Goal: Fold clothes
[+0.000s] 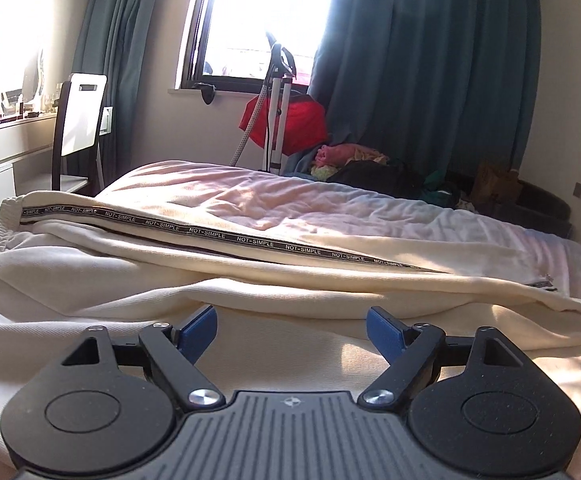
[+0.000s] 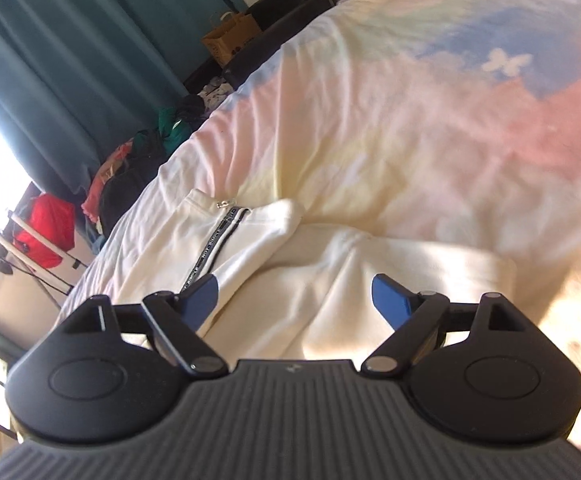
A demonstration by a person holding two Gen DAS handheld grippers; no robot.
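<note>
The bed [image 2: 430,120] fills the upper right of the right wrist frame; cream trousers [image 1: 250,280] with a lettered black stripe [image 1: 210,236] lie across it at mid-frame. Left gripper [image 1: 292,330] and right gripper [image 2: 296,300] sit low, jaws apart, holding nothing

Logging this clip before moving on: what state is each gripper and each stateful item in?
Left gripper: open, holding nothing.
Right gripper: open, holding nothing.
Cream track pants: lying on the bed, legs stacked, not yet folded short.
Teal curtains: drawn apart.
Pastel bedspread: spread, lightly wrinkled.
</note>
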